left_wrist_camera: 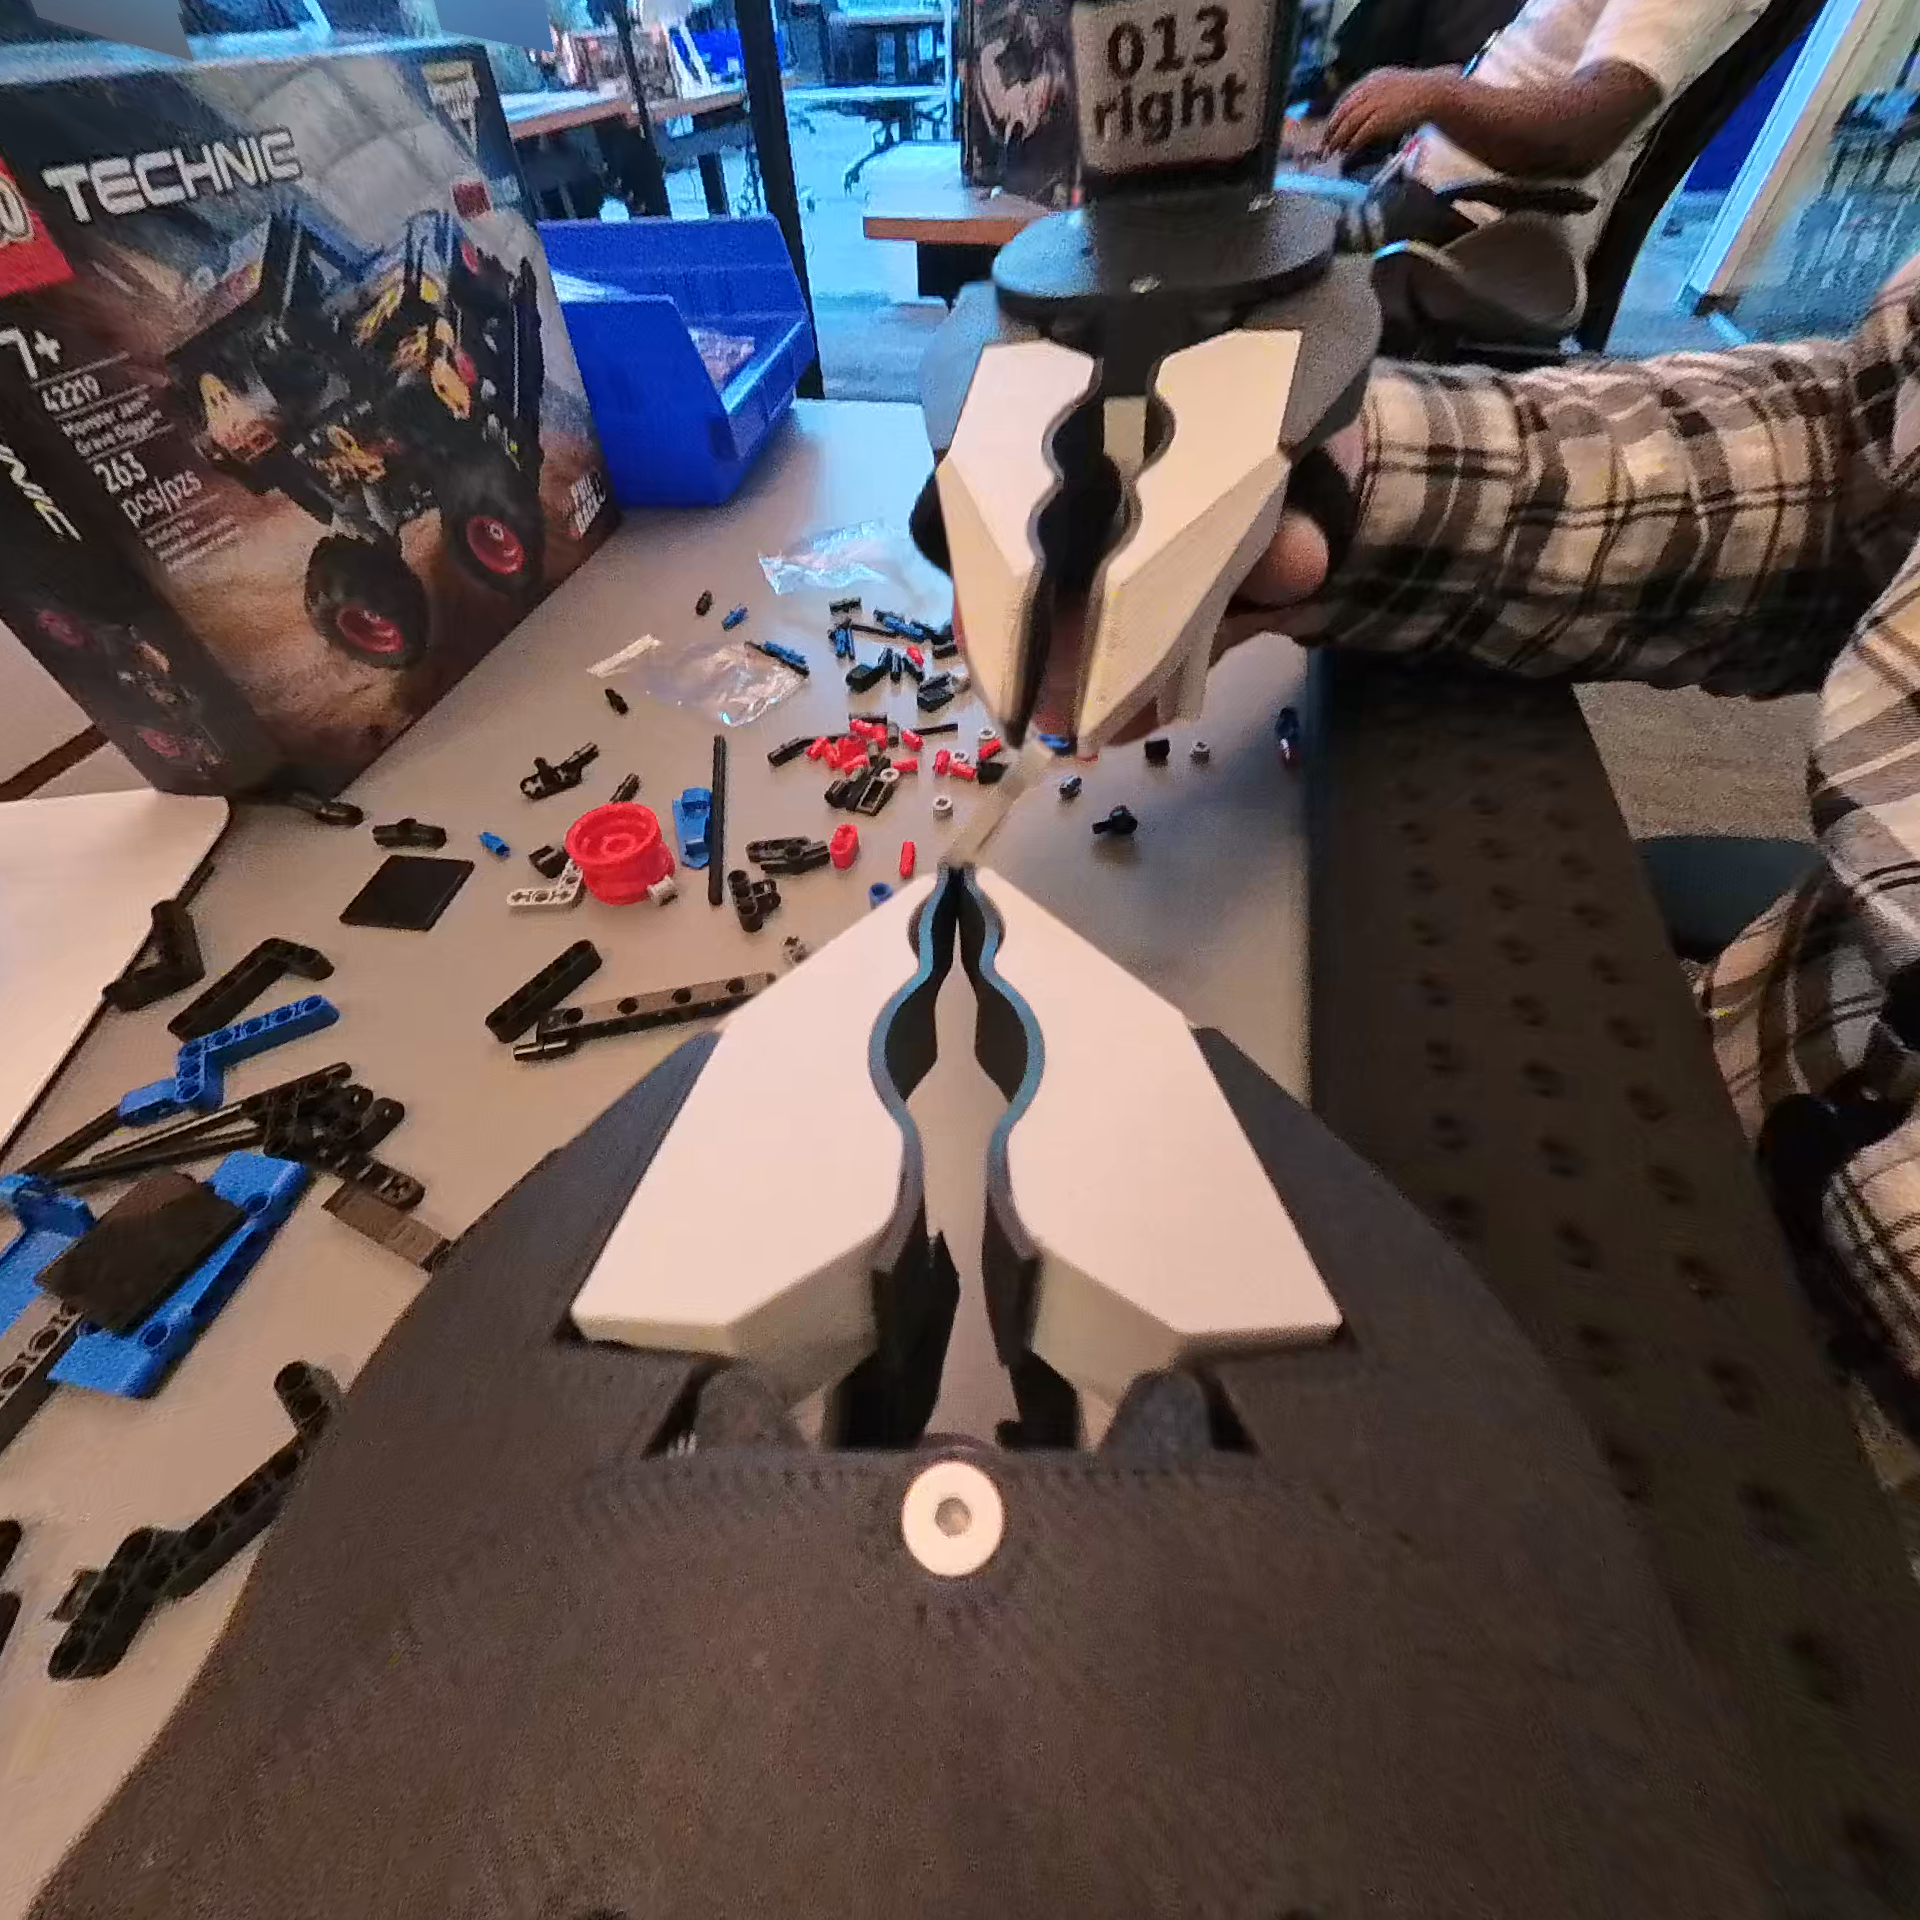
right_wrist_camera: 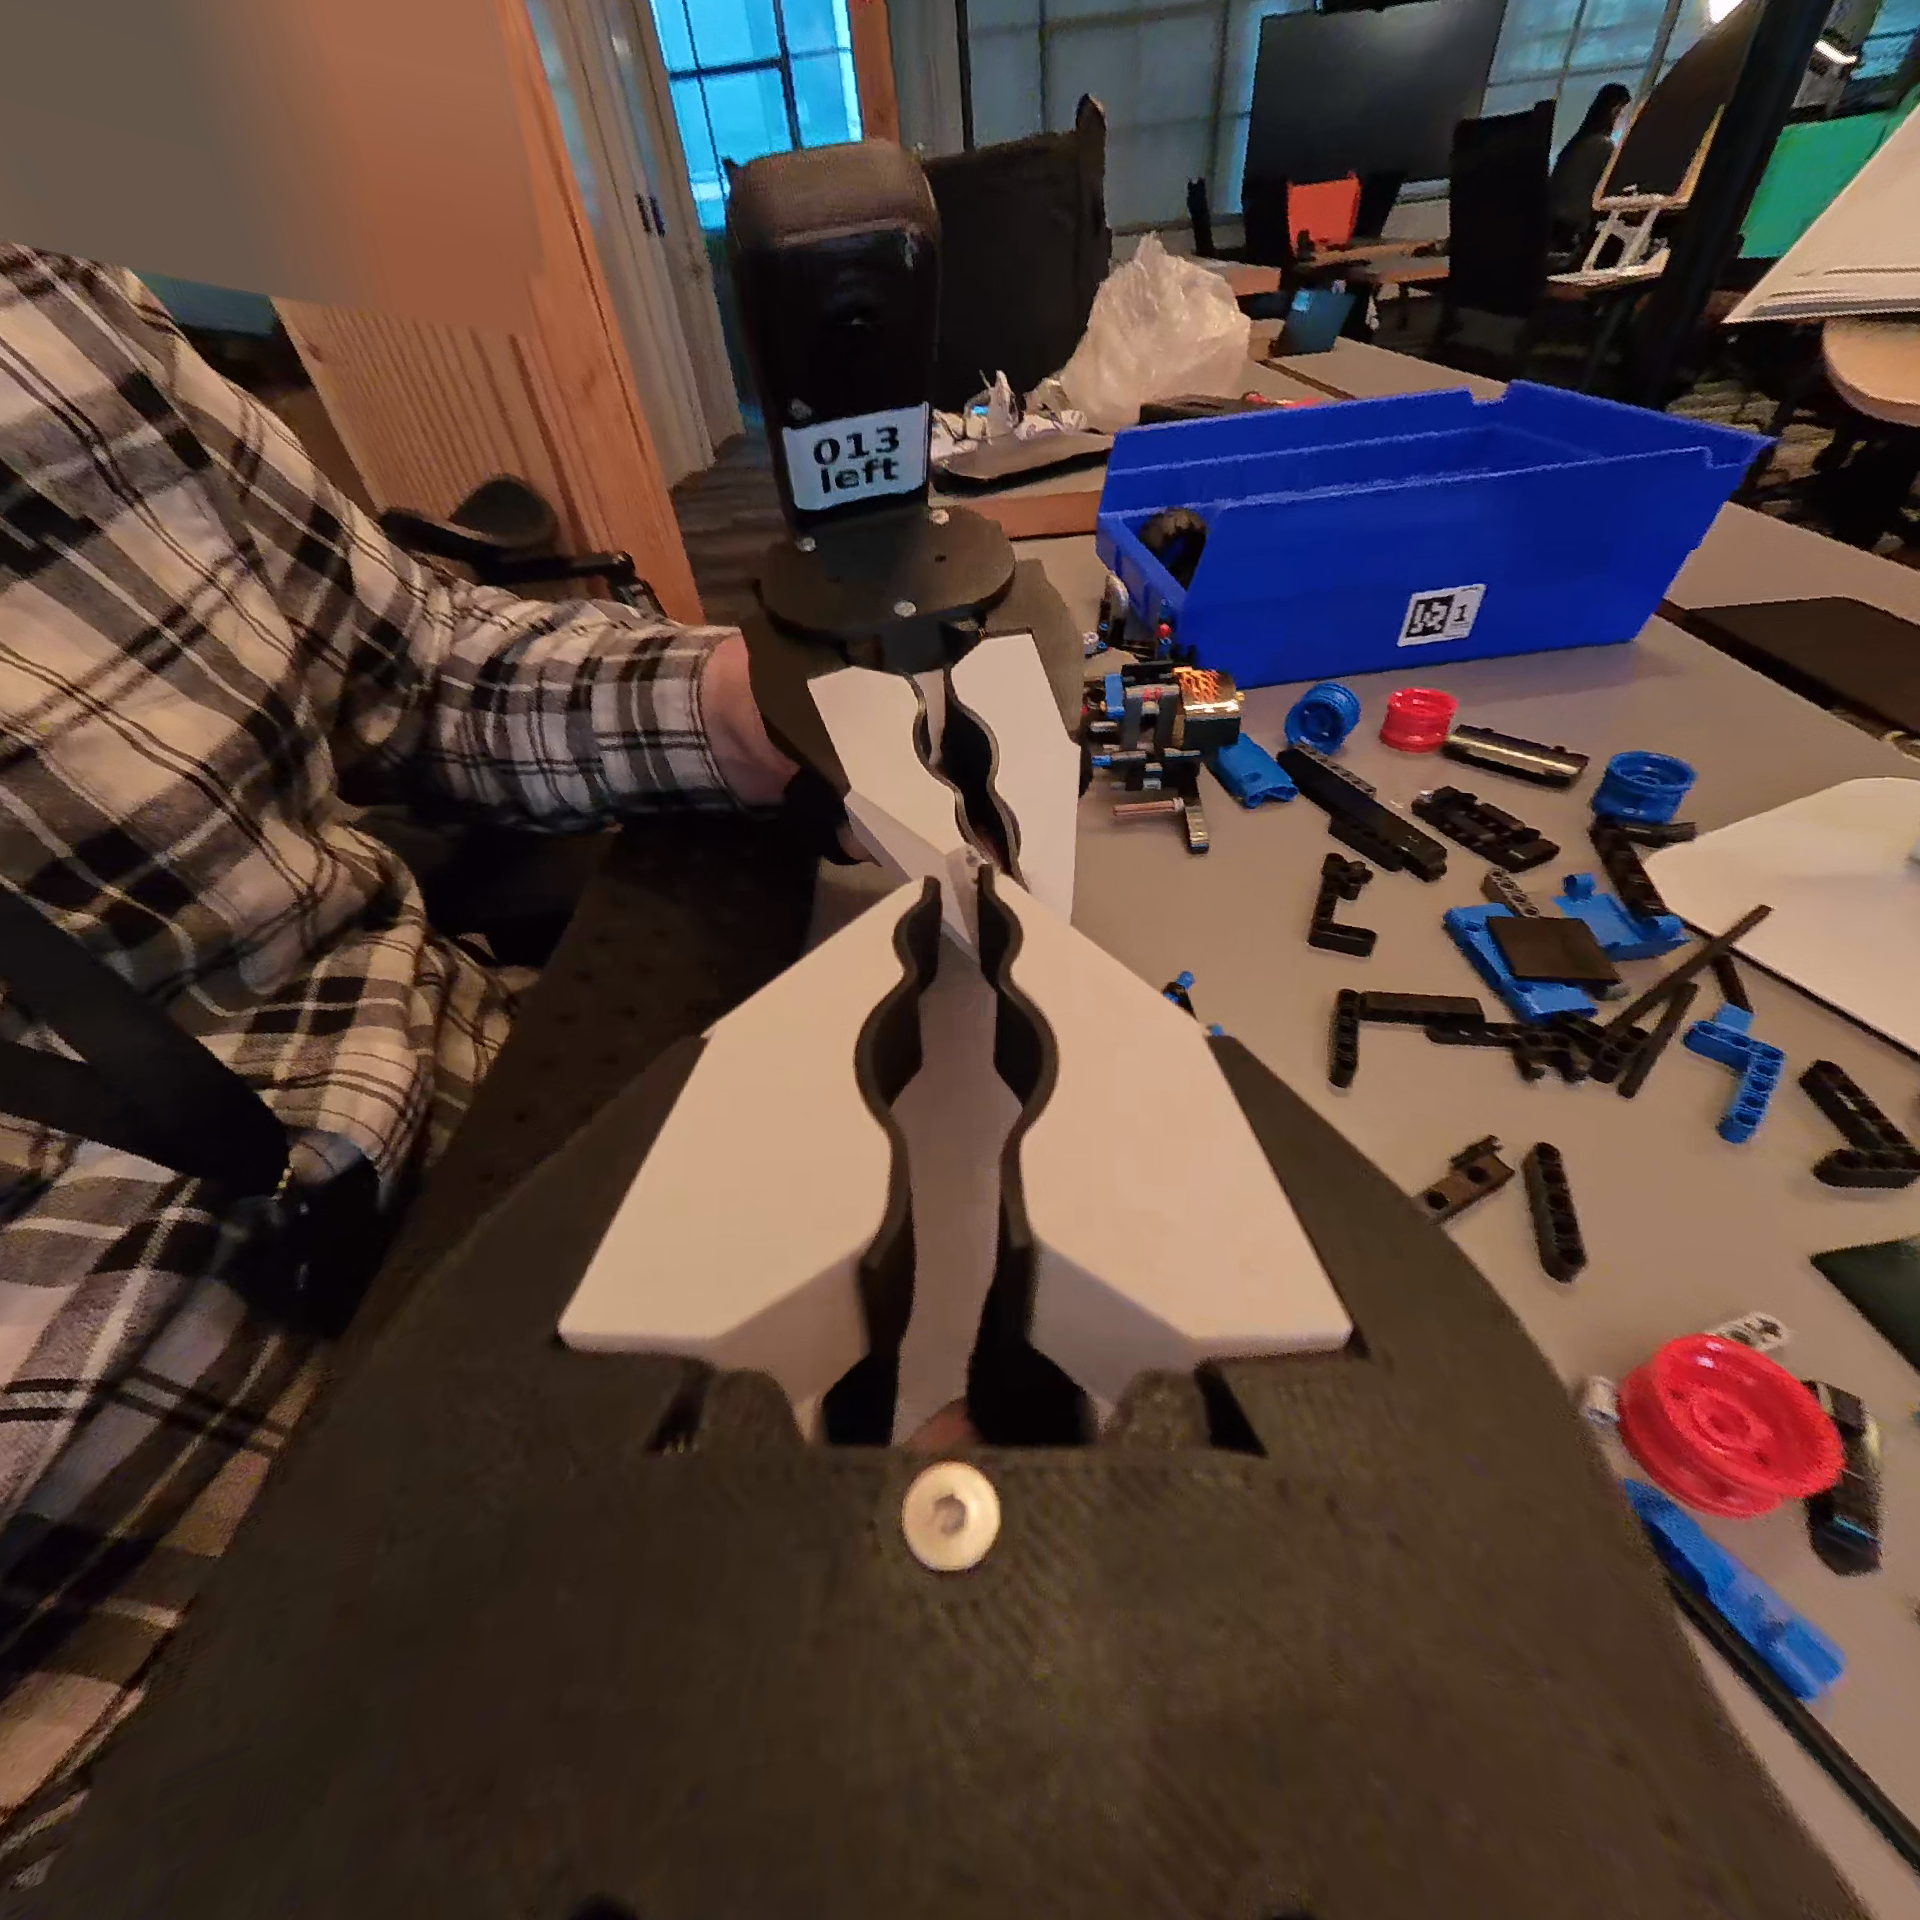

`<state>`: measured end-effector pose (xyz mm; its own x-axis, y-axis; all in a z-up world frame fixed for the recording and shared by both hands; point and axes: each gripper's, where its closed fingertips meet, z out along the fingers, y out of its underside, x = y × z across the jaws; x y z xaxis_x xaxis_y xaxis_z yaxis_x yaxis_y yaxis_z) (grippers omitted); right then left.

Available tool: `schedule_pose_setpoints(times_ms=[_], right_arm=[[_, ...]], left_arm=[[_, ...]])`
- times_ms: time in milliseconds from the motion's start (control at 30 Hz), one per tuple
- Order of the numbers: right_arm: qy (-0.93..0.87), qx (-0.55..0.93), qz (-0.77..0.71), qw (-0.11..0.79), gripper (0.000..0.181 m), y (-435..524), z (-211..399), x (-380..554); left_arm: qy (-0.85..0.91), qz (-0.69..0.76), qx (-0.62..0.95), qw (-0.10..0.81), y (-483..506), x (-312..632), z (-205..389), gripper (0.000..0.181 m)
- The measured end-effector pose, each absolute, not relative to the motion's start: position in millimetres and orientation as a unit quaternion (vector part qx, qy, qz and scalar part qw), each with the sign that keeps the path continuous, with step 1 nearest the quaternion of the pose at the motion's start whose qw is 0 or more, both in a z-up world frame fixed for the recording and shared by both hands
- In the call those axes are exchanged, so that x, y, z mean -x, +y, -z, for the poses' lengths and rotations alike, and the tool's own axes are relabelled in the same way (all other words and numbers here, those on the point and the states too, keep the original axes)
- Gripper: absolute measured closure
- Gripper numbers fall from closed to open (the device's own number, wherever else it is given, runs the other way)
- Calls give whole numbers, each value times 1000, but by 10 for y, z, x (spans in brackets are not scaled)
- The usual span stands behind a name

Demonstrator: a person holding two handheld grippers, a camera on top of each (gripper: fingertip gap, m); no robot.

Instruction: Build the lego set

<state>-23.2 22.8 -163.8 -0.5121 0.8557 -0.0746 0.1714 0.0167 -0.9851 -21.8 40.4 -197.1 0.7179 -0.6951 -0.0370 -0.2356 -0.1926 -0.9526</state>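
Observation:
My left gripper (left_wrist_camera: 956,878) is shut on the near end of a thin pale grey Lego piece (left_wrist_camera: 1003,805), held above the grey table (left_wrist_camera: 1143,914). My right gripper (left_wrist_camera: 1034,736) points down at it from above, shut on the far end; a bit of blue shows at its tips. In the right wrist view, my right gripper (right_wrist_camera: 961,888) meets the left gripper (right_wrist_camera: 1003,868) tip to tip, and only a small grey end of the piece (right_wrist_camera: 974,857) shows. A partly built blue and black assembly (right_wrist_camera: 1164,727) stands on the table.
The set's box (left_wrist_camera: 281,416) and a blue bin (left_wrist_camera: 675,353) stand at the back. Loose black, blue and red parts cover the table, including a red wheel hub (left_wrist_camera: 618,852). A white booklet (right_wrist_camera: 1818,894) lies at the side. A dark perforated surface (left_wrist_camera: 1507,1039) borders the table. Both grippers' tips are close together, under 4 cm apart.

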Motion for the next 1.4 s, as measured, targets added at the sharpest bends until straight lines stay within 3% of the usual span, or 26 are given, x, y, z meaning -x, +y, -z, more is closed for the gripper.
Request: schedule_pose_setpoints(times_ms=[500, 633, 733, 933, 1033, 1200, 1400], right_arm=[[-715, 424, -436, 344, 161, 312, 1938, 216], [-730, 438, -382, 361, 163, 358, 2055, 286], [-731, 439, -367, 371, 178, 361, 2077, 307], [-639, 487, -491, 337, 181, 441, 1844, 291], [-582, 493, -567, 312, 181, 462, 1674, 263], [-557, 486, -611, 285, 180, 414, 1612, 246], [-600, 474, -553, 331, 171, 456, 1620, 206]], left_arm=[[337, 145, 803, 469, 455, 354, 2224, 181], [349, 124, 807, 460, 459, 341, 2231, 181], [362, 99, 810, 450, 459, 345, 2263, 181], [332, 126, 796, 489, 501, 324, 2144, 179], [285, 210, 771, 530, 503, 248, 1953, 160], [276, 256, 708, 598, 472, 197, 1640, 177], [329, 208, 727, 566, 451, 205, 1728, 180]])
